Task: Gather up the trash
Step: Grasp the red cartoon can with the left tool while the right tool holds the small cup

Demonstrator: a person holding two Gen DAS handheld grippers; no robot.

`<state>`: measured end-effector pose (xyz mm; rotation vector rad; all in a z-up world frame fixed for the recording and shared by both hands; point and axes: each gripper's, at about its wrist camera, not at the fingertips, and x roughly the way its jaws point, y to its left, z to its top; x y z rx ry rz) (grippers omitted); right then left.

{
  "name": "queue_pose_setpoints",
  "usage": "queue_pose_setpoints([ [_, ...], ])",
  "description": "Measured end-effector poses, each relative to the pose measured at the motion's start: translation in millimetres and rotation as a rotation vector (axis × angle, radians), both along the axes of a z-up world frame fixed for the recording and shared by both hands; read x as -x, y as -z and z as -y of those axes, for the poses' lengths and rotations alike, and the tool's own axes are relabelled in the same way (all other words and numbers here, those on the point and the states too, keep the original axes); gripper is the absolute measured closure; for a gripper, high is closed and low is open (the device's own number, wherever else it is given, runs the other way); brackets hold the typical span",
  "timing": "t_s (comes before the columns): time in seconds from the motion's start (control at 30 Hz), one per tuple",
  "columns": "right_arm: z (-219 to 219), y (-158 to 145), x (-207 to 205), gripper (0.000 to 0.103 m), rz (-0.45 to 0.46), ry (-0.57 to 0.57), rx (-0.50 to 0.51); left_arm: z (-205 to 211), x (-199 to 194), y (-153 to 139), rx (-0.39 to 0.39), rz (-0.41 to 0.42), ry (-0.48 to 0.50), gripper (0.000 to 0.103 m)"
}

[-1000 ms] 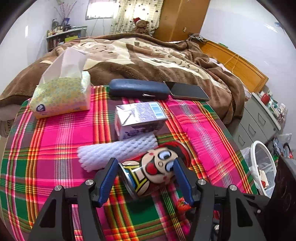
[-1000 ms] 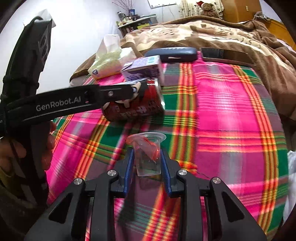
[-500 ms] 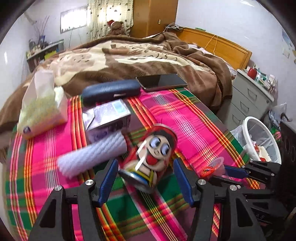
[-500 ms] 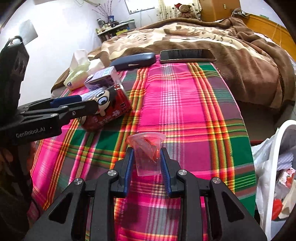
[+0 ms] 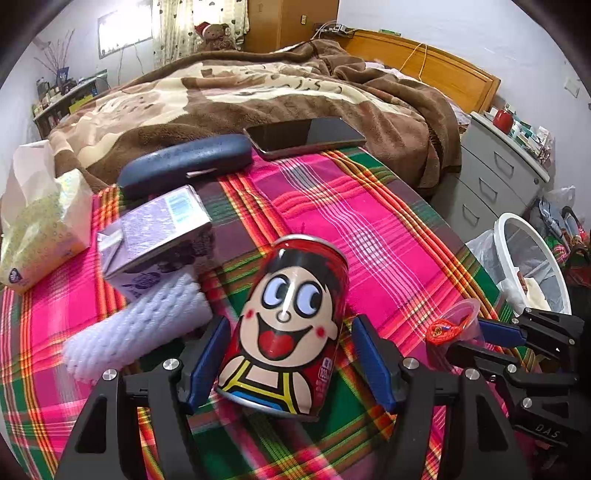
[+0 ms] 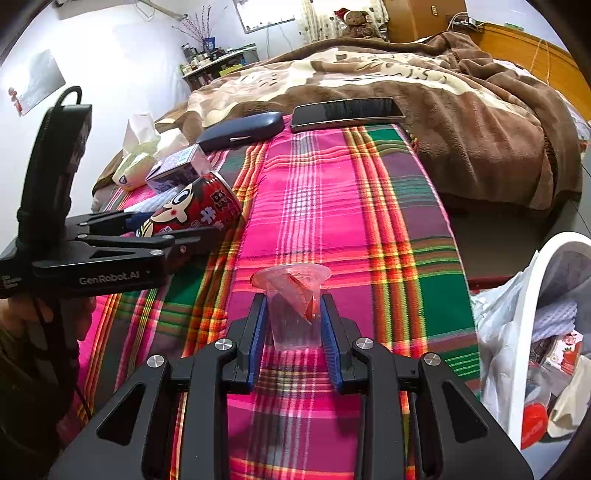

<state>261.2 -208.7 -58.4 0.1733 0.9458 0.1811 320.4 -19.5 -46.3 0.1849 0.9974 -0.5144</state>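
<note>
It was a home bedroom: a bed [image 5: 258, 99] under a brown blanket, a wooden headboard [image 5: 424, 70], a grey drawer chest [image 5: 498, 173], and a teddy bear [image 5: 216, 35] by curtains.

A glossy metal can [image 5: 291, 325] lies on woven plaid cloth [image 5: 369, 229]; beside the can, a clear smooth plastic cup [image 6: 293, 306] and white knobbly foam netting [image 5: 136, 328].
</note>
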Motion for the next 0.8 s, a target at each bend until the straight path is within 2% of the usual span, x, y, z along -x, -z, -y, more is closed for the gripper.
queue_pose_setpoints([
  [0.27,6,0,-2,0.074,0.005,0.001,-0.008,12,-8,5,-0.012,-0.021,-0.032,0.035],
  [0.33,8,1,-2,0.074,0.006,0.001,-0.014,13,-9,6,-0.011,-0.025,-0.040,0.038],
  [0.37,9,1,-3,0.074,0.005,0.001,-0.018,14,-8,6,-0.009,-0.023,-0.040,0.045],
  [0.4,10,1,-2,0.074,0.006,0.002,-0.020,15,-7,5,-0.006,-0.022,-0.038,0.046],
  [0.53,13,0,0,0.074,0.011,0.009,-0.032,18,-4,3,-0.020,-0.009,-0.052,0.047],
  [0.8,24,-8,6,0.074,0.038,0.033,-0.042,21,16,-9,0.007,0.020,-0.065,0.049],
])
